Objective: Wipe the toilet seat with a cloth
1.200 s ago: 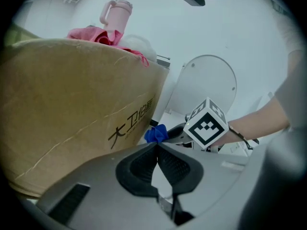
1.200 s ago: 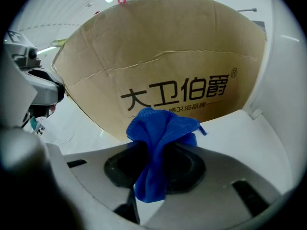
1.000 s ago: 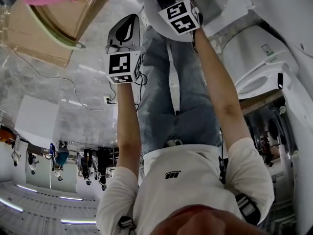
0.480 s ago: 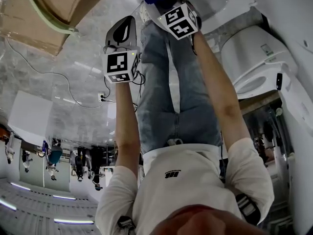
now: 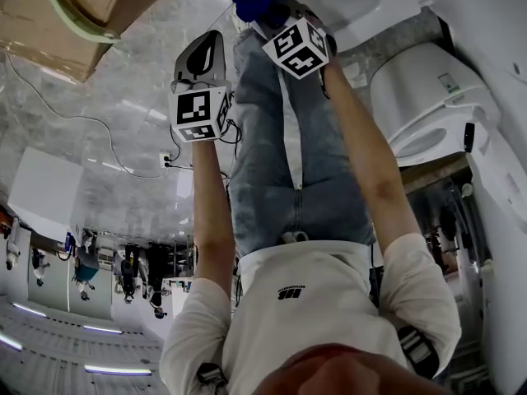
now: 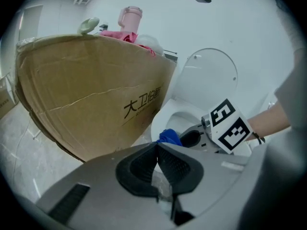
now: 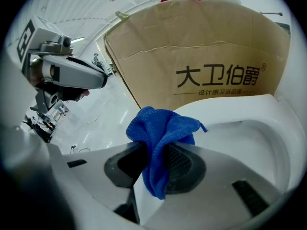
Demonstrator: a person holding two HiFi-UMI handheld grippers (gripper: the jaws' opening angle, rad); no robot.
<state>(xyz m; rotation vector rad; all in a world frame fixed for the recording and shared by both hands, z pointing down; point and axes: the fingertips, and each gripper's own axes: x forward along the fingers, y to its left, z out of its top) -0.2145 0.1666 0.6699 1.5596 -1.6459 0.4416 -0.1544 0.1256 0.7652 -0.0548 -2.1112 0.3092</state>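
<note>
Two hand-held grippers before a white ceramic toilet (image 7: 240, 114), the right one carrying the cloth.

Nearest, the right gripper (image 7: 158, 150) is clamped on a crumpled blue terry cloth (image 7: 160, 126), its ribbed black pads pinching the bunched fabric, which hangs over the left part of the toilet's smooth curved rim; whether it touches the rim cannot be told. The left gripper (image 6: 158, 150), held to the left above the pale veined floor (image 5: 107, 113), has its jaws closed together on nothing. Just left of the bowl stands a large creased brown cardboard box (image 6: 86, 90); pink fabric (image 6: 127, 35) and a pink cup (image 6: 130, 17) show above its top edge. Behind the bowl, the round lid (image 6: 211, 75) stands upright.
</note>
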